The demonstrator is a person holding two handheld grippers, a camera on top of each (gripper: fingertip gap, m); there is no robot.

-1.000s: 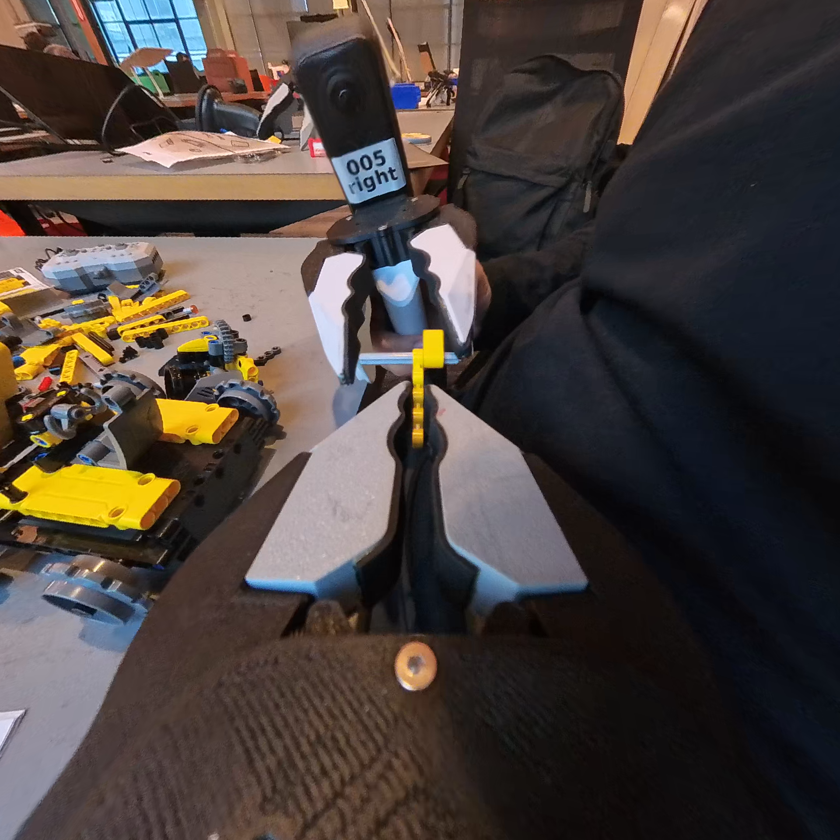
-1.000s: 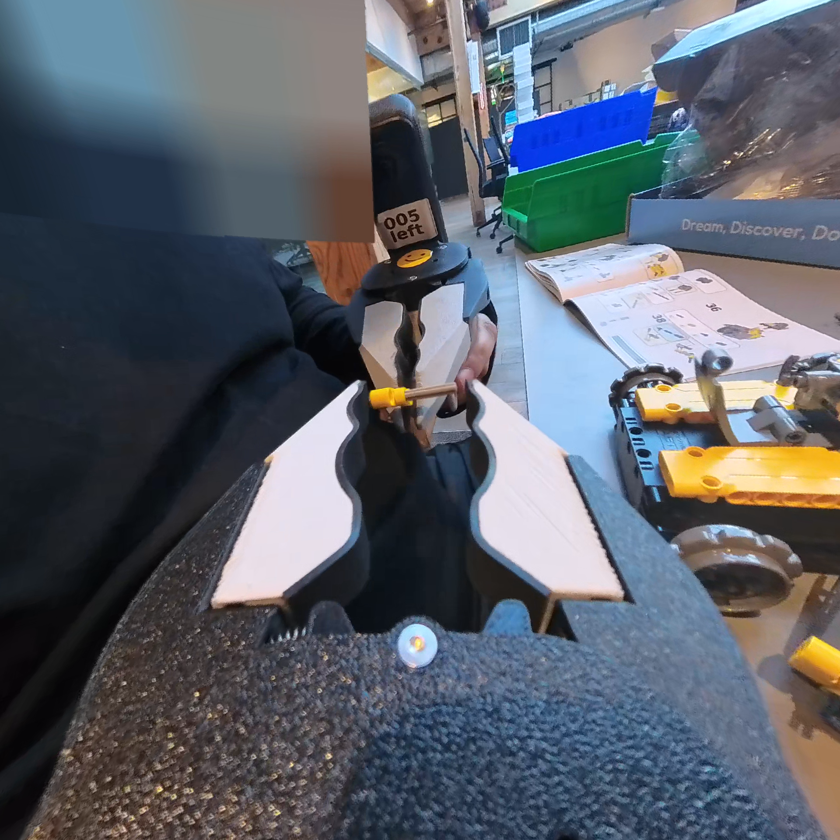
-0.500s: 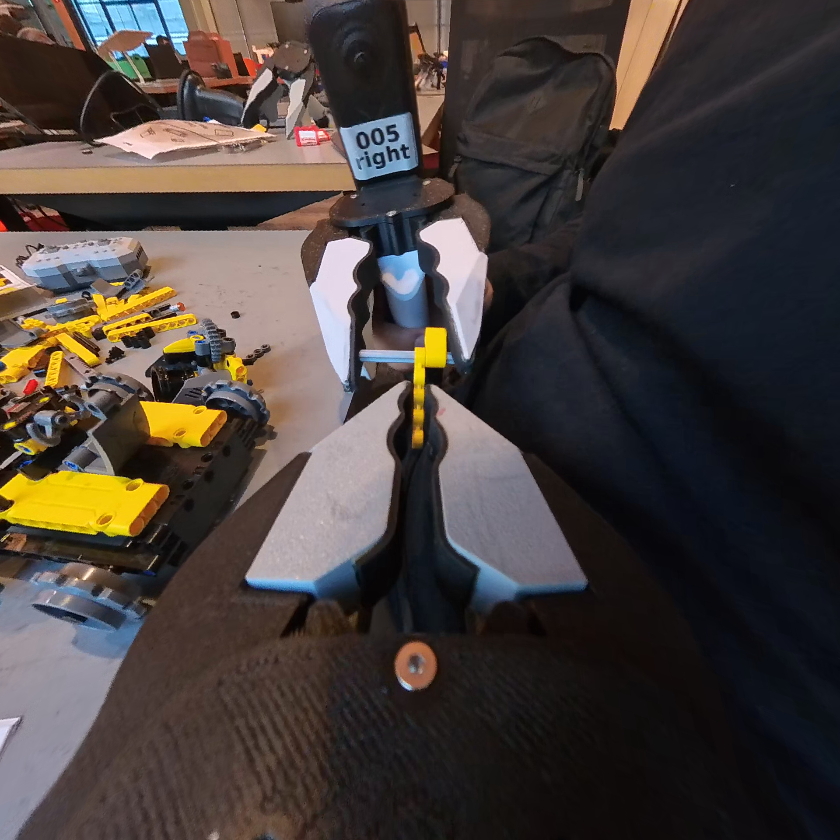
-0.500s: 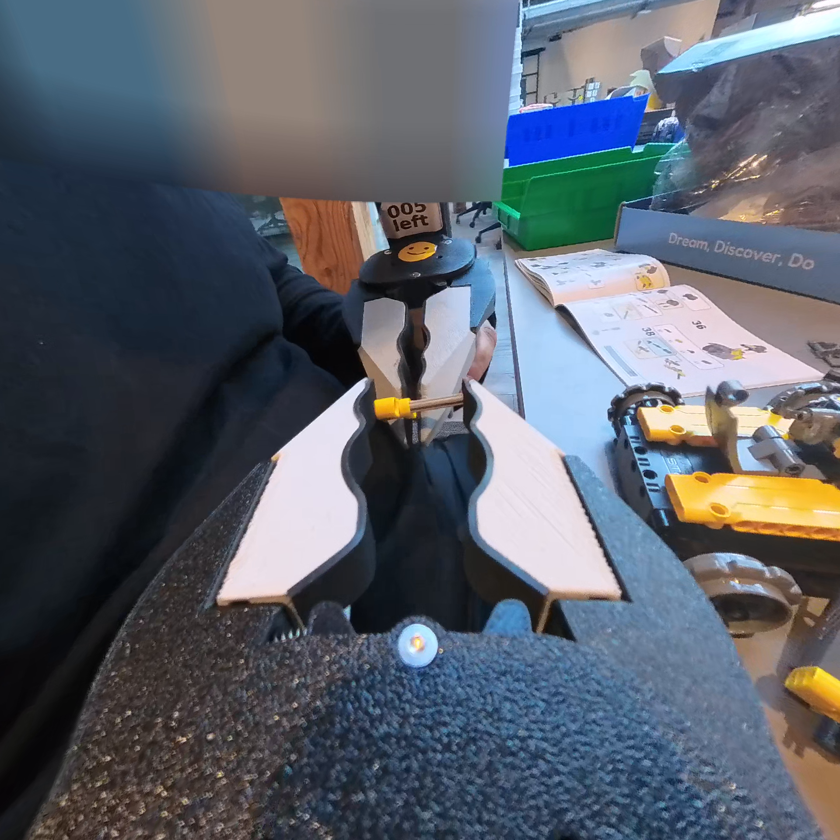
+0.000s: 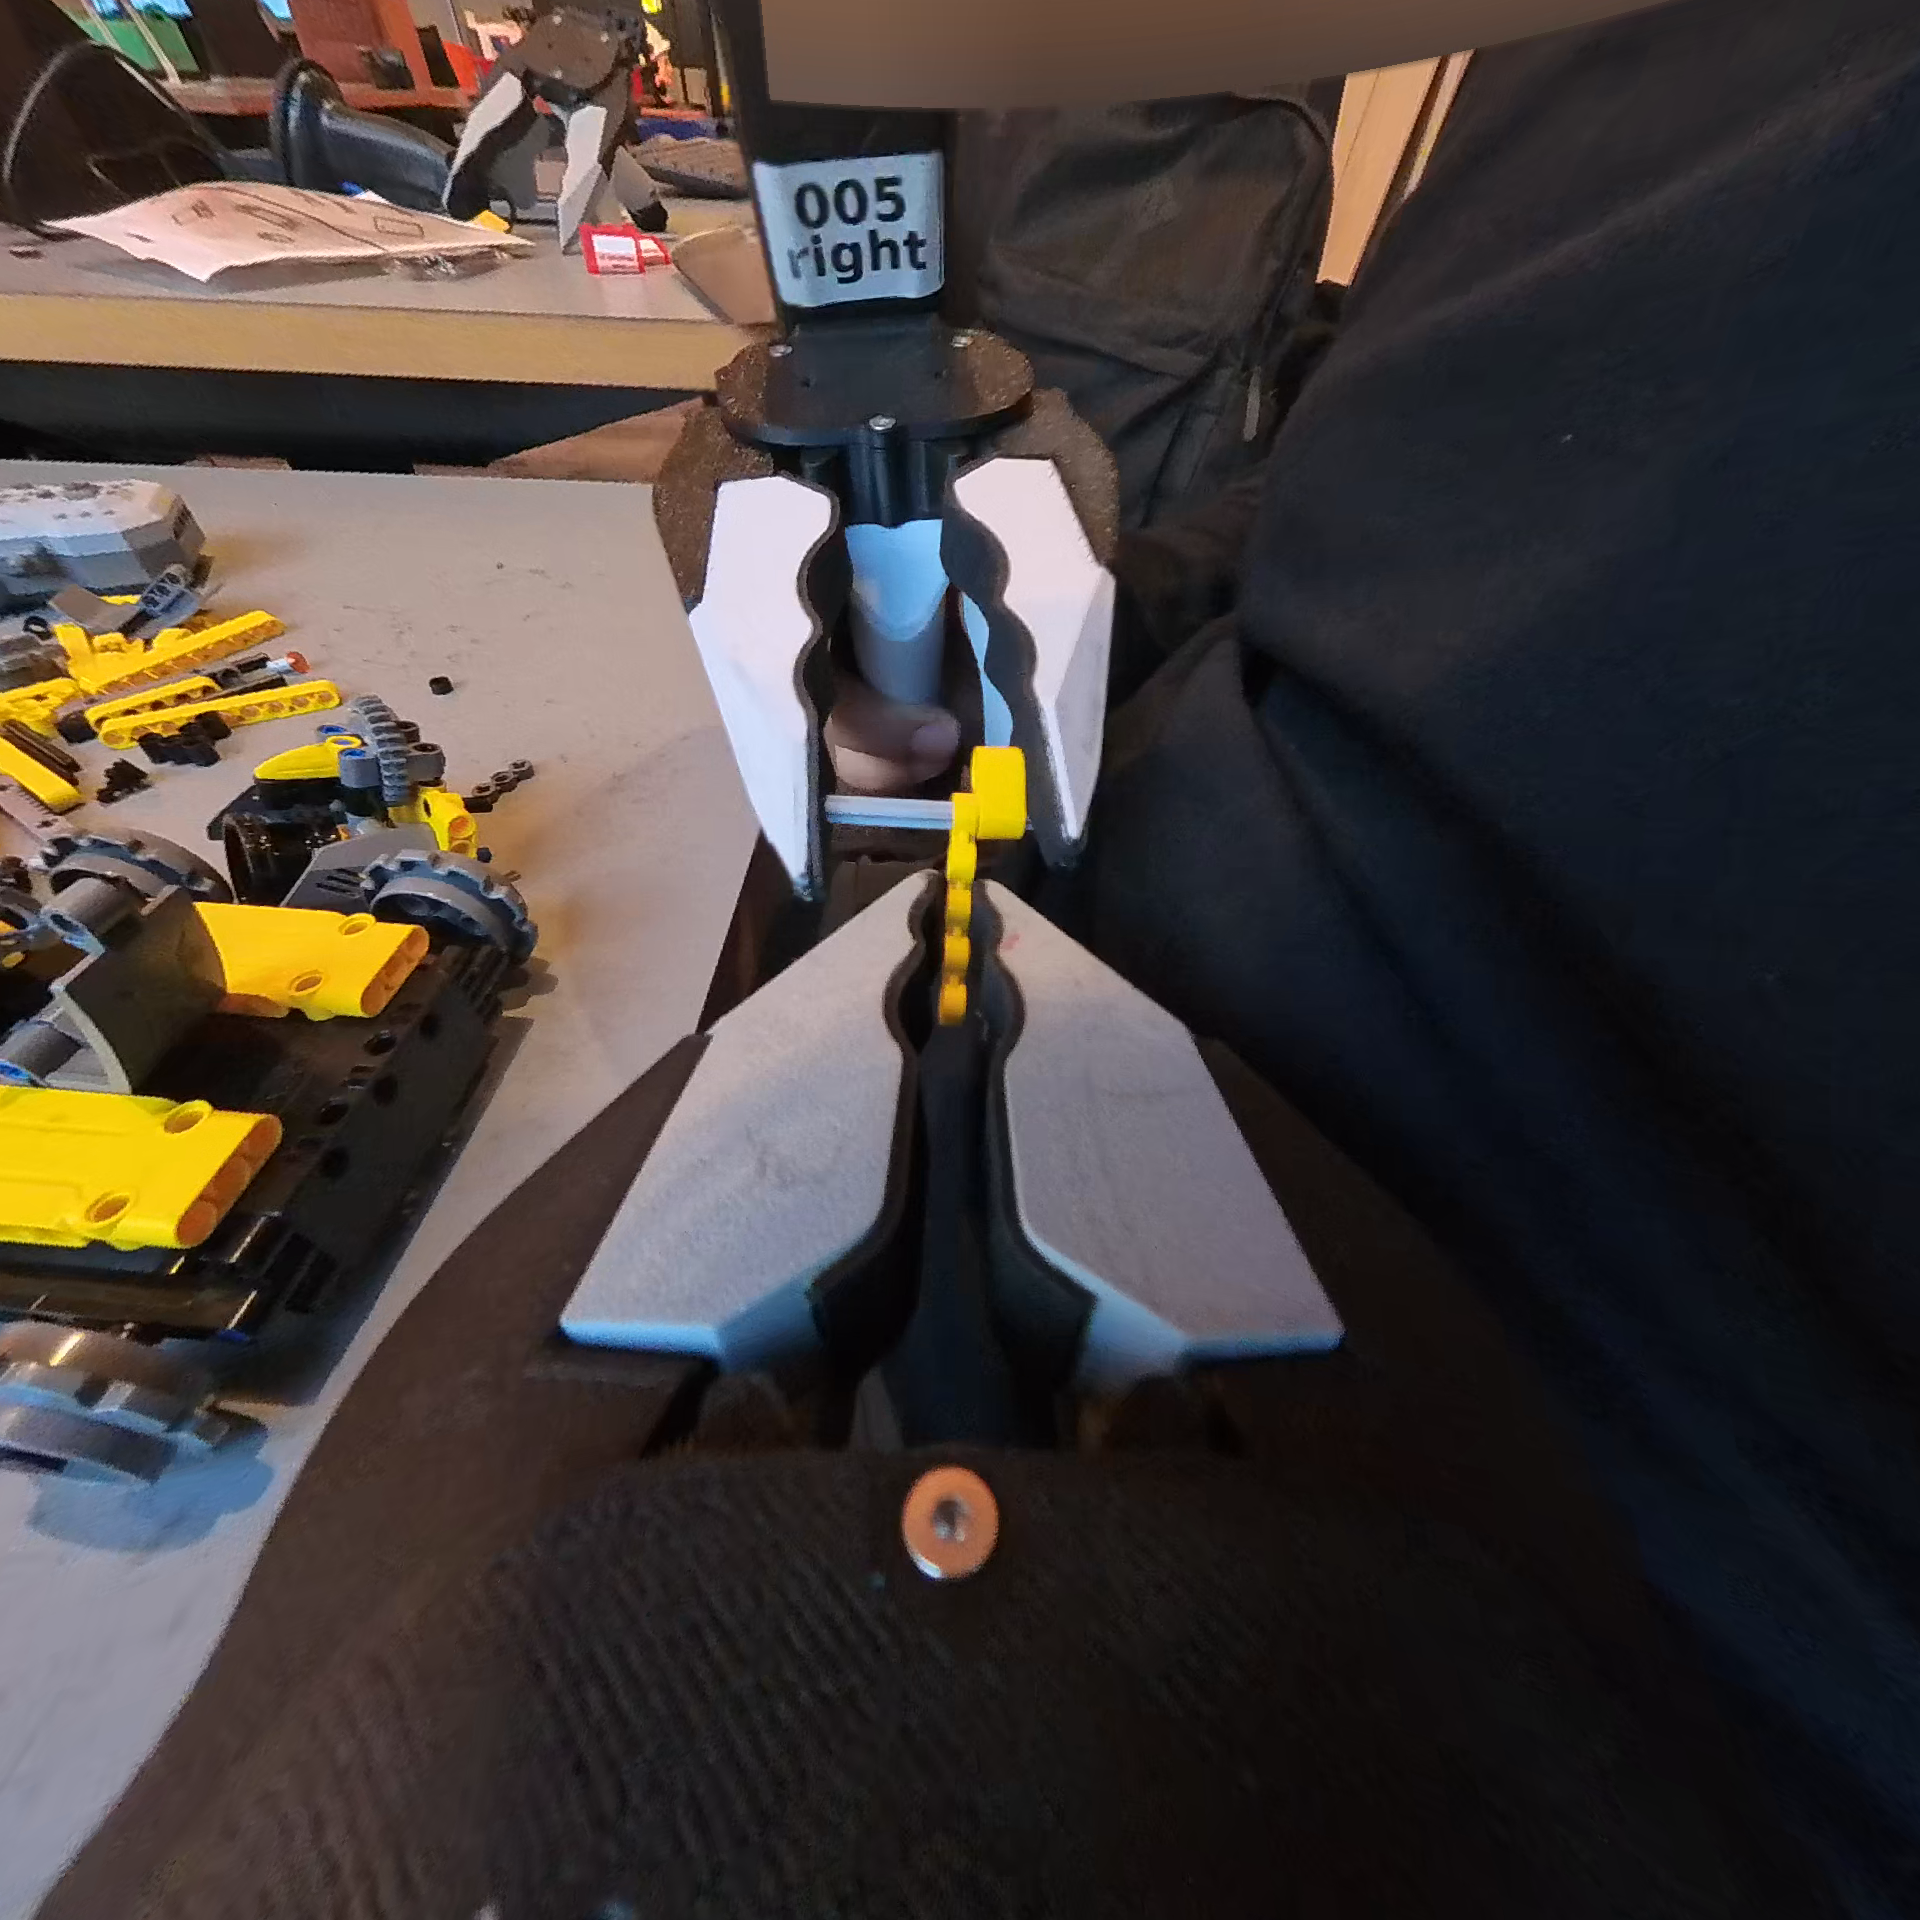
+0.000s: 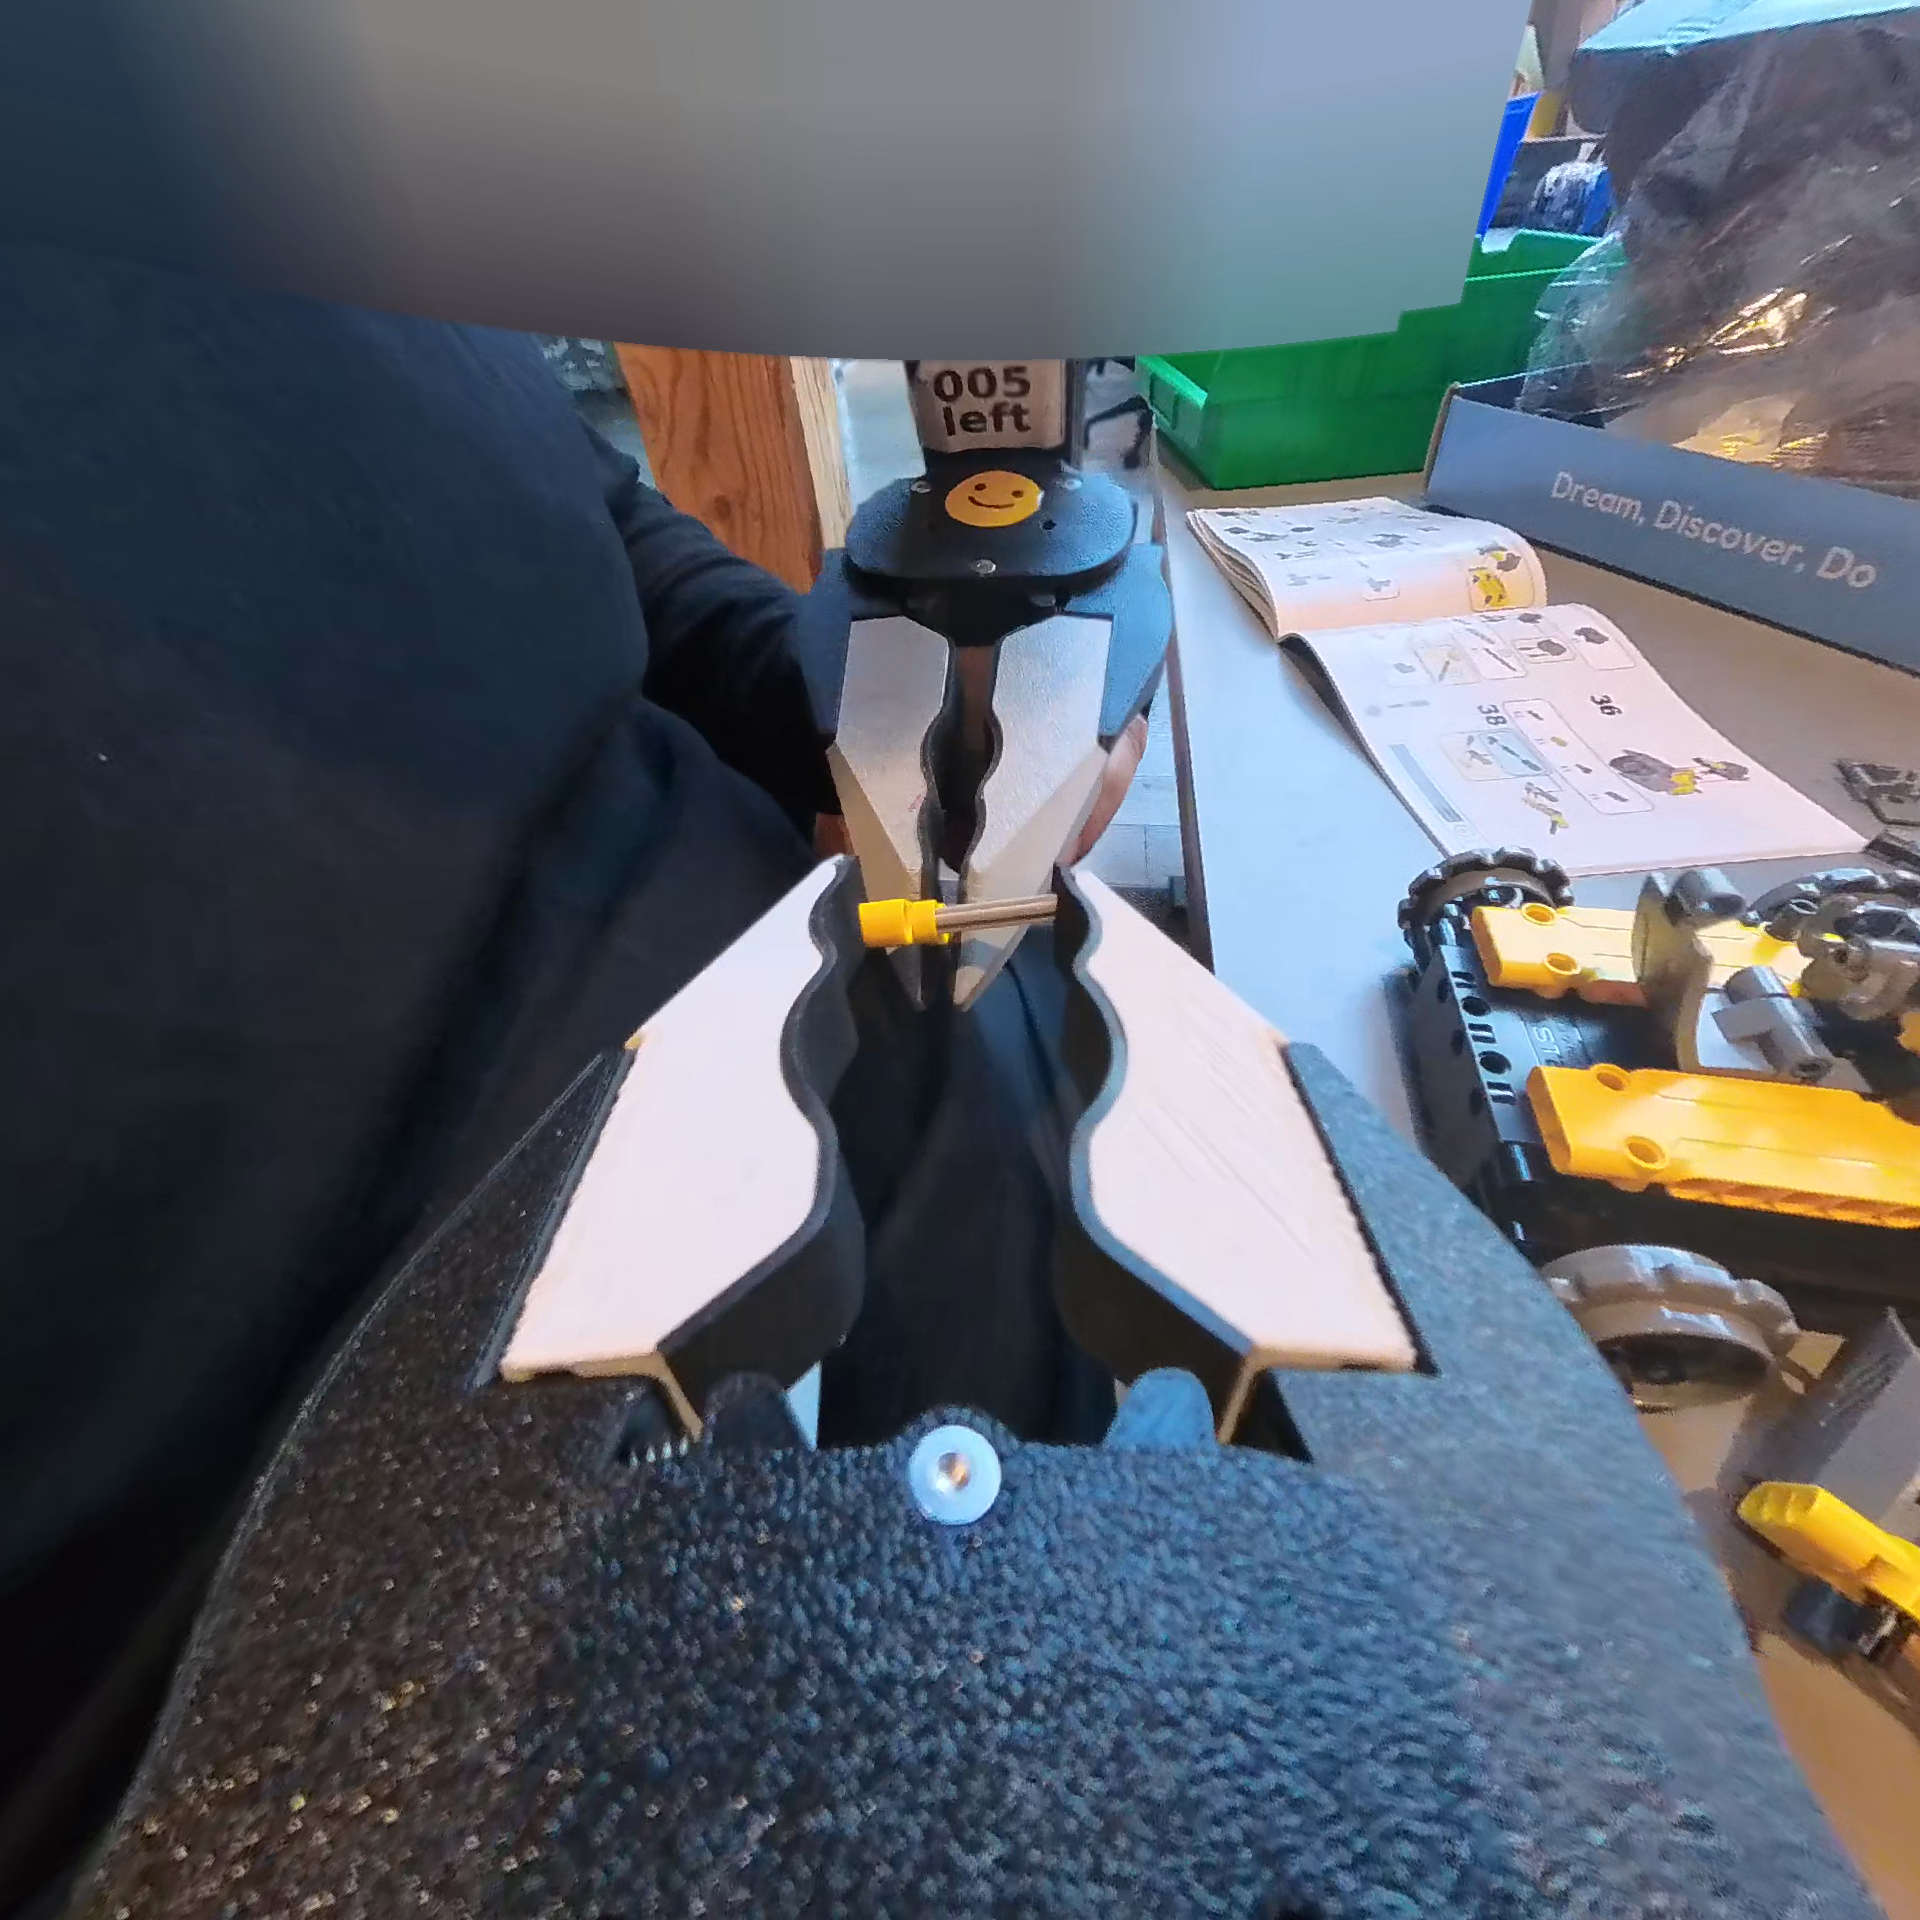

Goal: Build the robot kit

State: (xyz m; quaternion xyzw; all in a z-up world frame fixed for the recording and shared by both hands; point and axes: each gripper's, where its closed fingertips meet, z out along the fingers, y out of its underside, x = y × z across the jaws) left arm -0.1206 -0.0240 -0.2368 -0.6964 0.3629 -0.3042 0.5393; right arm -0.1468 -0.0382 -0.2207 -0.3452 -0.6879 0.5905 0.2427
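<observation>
We are pinching a thin yellow beam [image 5: 954,940] edge-on between the closed fingertips of our left gripper [image 5: 951,914], holding it upright in the air in front of a dark garment [image 5: 1558,935], off the table edge. A grey axle [image 5: 888,812] is running crosswise through the beam's upper end, with a yellow bush [image 6: 900,923] sitting on one tip. Our right gripper [image 6: 956,914] is facing the left one, fingers spread apart, and the axle with its bush is spanning the gap between their tips; whether those tips are pressing on it or only bracketing it, we cannot tell.

Beside us, on the grey table [image 5: 540,582], a partly built black and yellow vehicle [image 5: 208,1091] is standing on grey wheels, with loose yellow and grey pieces [image 5: 156,686] lying beyond it. In the right wrist view an open instruction booklet [image 6: 1507,707] is lying past the vehicle, near a dark box [image 6: 1683,540] and a green bin [image 6: 1309,416].
</observation>
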